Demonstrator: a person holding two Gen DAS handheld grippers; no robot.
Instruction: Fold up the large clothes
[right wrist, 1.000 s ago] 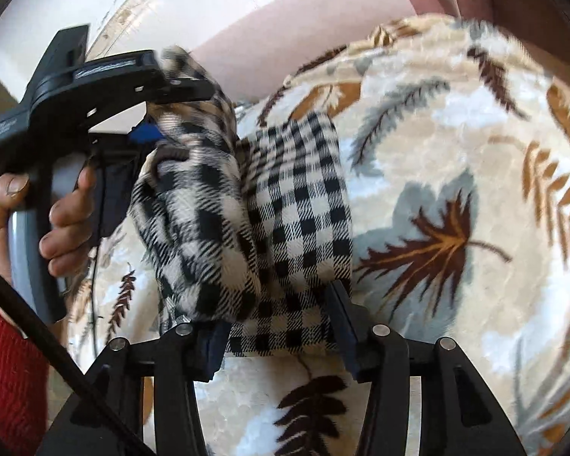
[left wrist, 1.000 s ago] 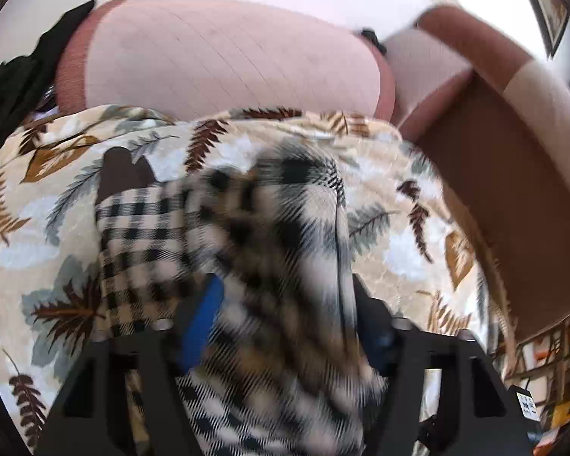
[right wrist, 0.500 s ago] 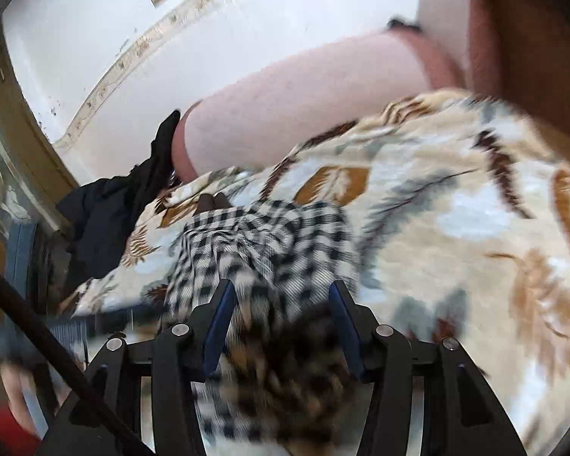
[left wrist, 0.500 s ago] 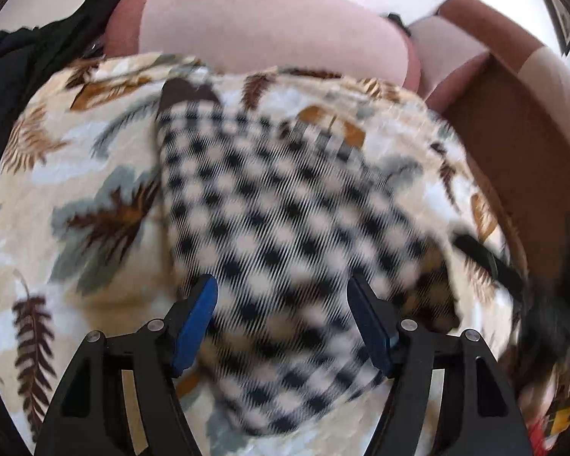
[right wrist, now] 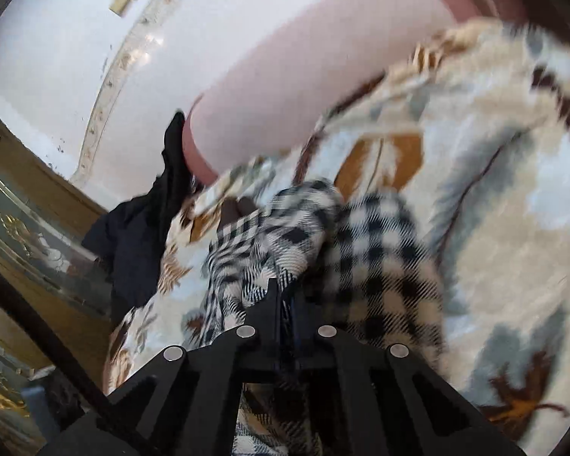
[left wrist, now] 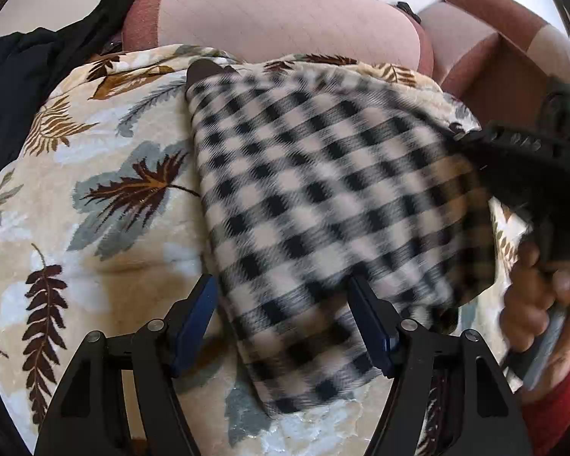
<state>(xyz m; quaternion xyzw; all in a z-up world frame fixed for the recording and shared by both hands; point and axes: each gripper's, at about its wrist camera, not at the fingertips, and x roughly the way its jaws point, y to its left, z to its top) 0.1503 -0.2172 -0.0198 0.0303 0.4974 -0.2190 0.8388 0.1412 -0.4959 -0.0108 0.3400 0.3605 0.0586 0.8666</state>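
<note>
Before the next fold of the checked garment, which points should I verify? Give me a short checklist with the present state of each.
1. Right gripper has hold of the checked garment: ok, its jaws are shut on a fold of the cloth.
2. Left gripper is free to take a new hold: ok, it is open with cloth lying between its fingers, not pinched.
3. Garment lies on the leaf-patterned blanket, not over the edge: ok.
4. Garment lies flat: not ok, it is bunched near the right gripper.
5. Black clothing is apart from the garment: ok.
6. Layers under the fold are even: cannot tell, hidden and blurred.
</note>
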